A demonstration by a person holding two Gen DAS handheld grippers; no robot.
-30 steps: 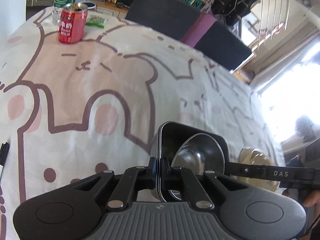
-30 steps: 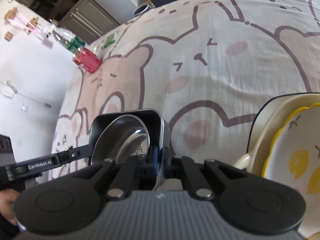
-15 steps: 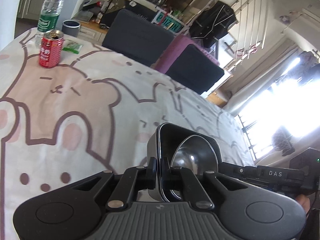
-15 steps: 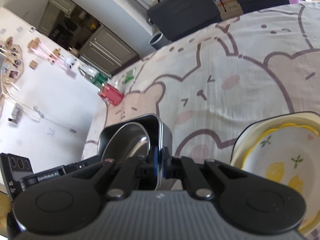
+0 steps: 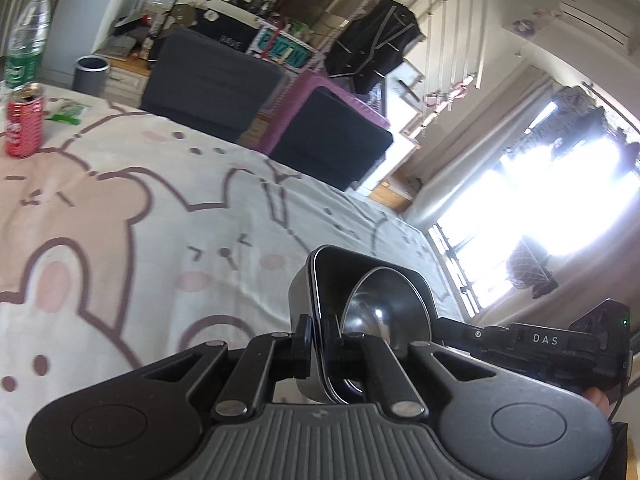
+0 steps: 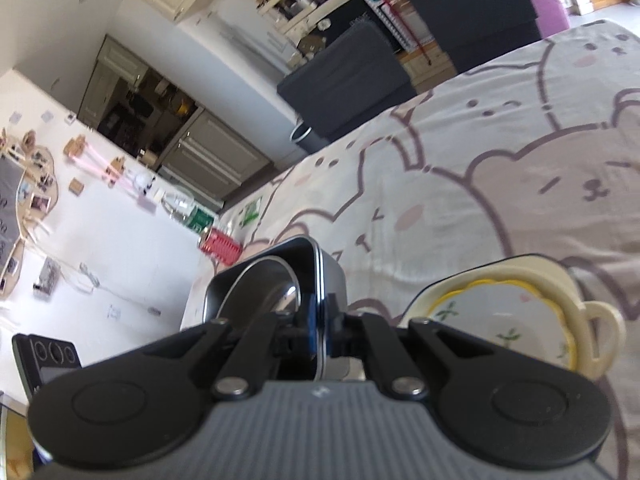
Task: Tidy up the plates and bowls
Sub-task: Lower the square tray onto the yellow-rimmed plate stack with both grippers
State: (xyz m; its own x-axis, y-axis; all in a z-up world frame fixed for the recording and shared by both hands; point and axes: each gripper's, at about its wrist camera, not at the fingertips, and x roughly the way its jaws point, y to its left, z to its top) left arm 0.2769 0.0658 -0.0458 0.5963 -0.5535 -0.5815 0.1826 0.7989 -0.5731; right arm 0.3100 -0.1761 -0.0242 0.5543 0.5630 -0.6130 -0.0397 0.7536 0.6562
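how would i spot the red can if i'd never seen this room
Find the table under the bear-print cloth, then look to its far corner by the white wall. The red can stands upright there beside a clear green-labelled bottle; it is the only red, opened metal thing.

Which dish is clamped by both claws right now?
The black rectangular dish with the steel bowl inside, each long rim pinched; the yellow-rimmed lemon plate in the cream handled dish lies free on the cloth.
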